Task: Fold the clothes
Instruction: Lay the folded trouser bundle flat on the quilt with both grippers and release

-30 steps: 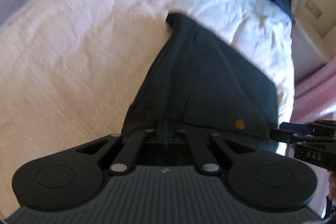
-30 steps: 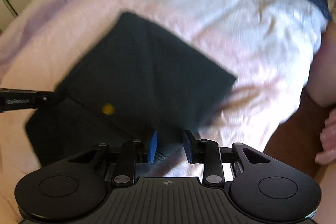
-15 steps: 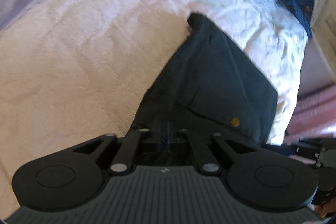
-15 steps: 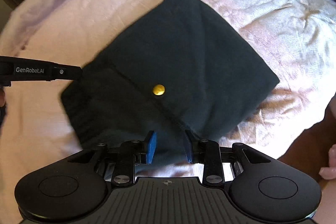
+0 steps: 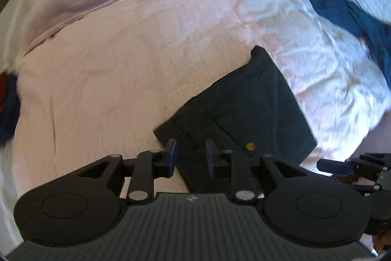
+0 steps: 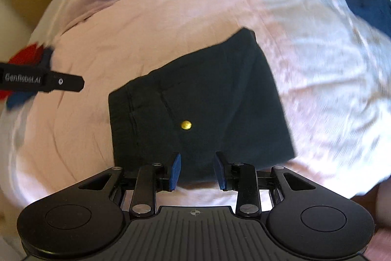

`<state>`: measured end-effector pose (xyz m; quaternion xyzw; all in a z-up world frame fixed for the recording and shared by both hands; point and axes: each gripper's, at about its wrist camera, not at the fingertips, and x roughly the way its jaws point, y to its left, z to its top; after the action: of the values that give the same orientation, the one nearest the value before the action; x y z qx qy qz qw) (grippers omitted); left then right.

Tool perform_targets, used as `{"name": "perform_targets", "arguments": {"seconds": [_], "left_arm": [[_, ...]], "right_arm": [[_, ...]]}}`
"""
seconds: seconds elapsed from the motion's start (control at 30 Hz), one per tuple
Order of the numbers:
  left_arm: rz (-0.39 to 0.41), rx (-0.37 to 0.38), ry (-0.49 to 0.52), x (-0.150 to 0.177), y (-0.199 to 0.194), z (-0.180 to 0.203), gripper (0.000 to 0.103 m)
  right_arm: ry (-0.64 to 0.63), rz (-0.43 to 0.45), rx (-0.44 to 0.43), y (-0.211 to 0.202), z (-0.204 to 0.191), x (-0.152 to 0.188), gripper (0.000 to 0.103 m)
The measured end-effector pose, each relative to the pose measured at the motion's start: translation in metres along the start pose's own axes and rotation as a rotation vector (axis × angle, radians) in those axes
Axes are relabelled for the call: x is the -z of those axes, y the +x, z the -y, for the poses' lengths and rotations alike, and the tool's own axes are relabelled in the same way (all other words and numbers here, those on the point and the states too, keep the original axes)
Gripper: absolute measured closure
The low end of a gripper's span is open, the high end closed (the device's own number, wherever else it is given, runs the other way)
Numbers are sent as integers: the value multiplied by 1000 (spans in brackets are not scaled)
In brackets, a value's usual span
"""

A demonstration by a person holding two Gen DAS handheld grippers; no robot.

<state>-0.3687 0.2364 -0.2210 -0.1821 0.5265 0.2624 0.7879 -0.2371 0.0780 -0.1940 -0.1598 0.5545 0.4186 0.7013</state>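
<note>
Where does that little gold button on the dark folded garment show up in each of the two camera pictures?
Left wrist view: the gold button sits low and right of centre, just beyond the right fingertip.
Right wrist view: the gold button sits near the centre, beyond the open fingers.
Shared landmark: the dark folded garment on the pink bedspread.
</note>
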Motion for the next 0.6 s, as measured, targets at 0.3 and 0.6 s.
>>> {"name": "perform_targets", "arguments": {"seconds": [0.3, 0.6], "left_arm": [[69, -87, -188, 49, -58, 64, 76], [104, -164, -253, 69, -87, 92, 73]], "right_arm": [[-199, 29, -86, -48, 41, 18, 67], [-286, 61, -157, -76, 57, 27, 67]]}}
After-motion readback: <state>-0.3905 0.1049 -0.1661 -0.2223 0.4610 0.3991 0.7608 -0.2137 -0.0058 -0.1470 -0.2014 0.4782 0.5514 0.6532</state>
